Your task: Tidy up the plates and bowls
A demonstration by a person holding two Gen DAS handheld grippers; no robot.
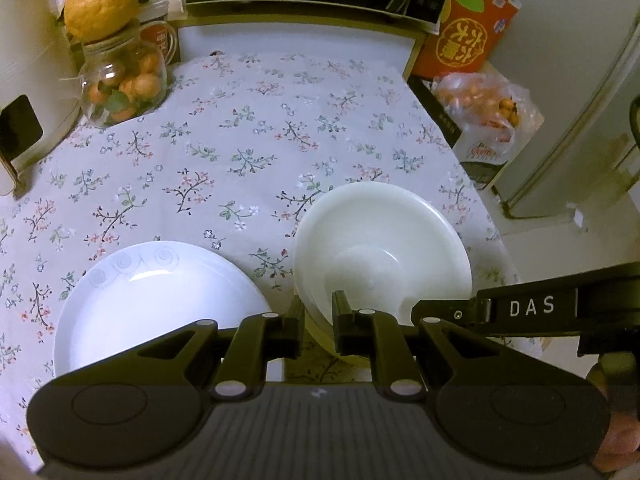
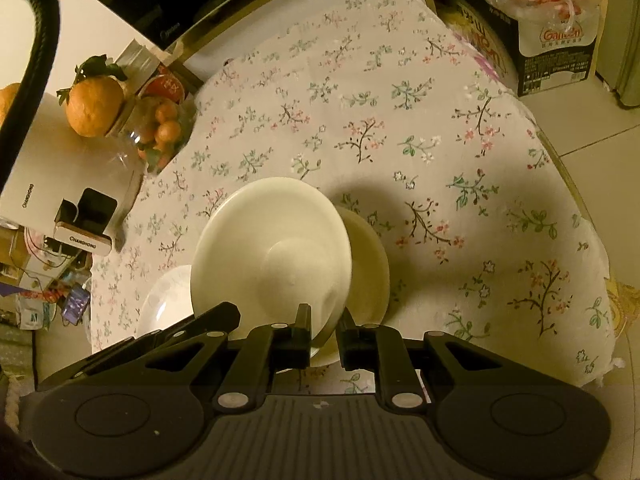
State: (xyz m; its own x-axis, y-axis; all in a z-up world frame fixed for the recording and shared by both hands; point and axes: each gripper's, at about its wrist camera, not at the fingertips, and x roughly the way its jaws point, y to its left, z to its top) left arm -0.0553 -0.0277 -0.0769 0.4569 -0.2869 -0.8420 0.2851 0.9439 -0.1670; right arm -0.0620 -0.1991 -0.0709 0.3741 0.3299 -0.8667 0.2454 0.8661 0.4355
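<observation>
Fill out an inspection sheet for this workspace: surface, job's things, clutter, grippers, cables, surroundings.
Surface: table under a flowered tablecloth.
Job's things: plain white ceramic bowl, held over a second cream bowl; white plate with grey swirl pattern lying beside them.
Clutter: glass jar of small oranges topped by a large orange fruit; white appliance.
Grippers: left gripper and right gripper, fingers of each shut on the white bowl's rim.
Cables: thick black hose, upper left of the right wrist view.
Surroundings: red box, plastic bag of oranges, tiled floor.
</observation>
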